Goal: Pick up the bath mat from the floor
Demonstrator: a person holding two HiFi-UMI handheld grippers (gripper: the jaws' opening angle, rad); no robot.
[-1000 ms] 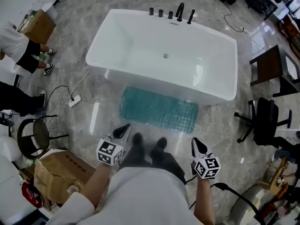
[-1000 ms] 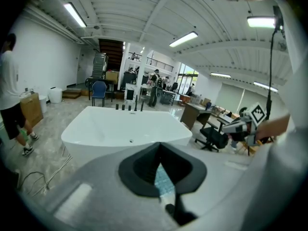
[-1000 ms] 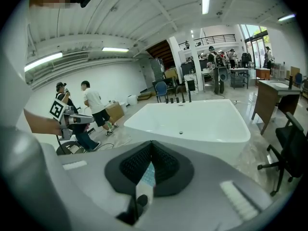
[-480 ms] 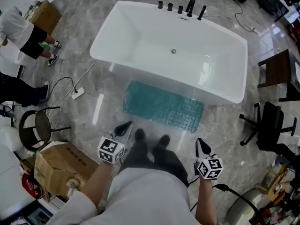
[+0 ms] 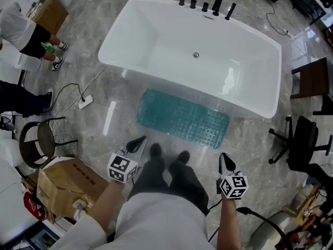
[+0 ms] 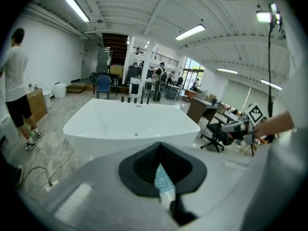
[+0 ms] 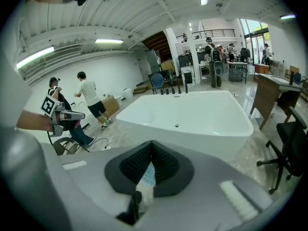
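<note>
Your left claw (image 5: 139, 141) and right claw (image 5: 223, 159) are both pressed together, empty; the bath mat (image 5: 182, 117) lies flat on the floor (image 5: 250, 139) ahead of them, not touching; past it, the bathtub (image 5: 132, 33) shows only its drain (image 5: 196, 54).

Teal bath mat (image 5: 183, 117) with a bumpy dot pattern, plain white tub (image 5: 139, 40) (black taps (image 5: 217, 5)), veiny grey marbled floor (image 5: 250, 145).
</note>
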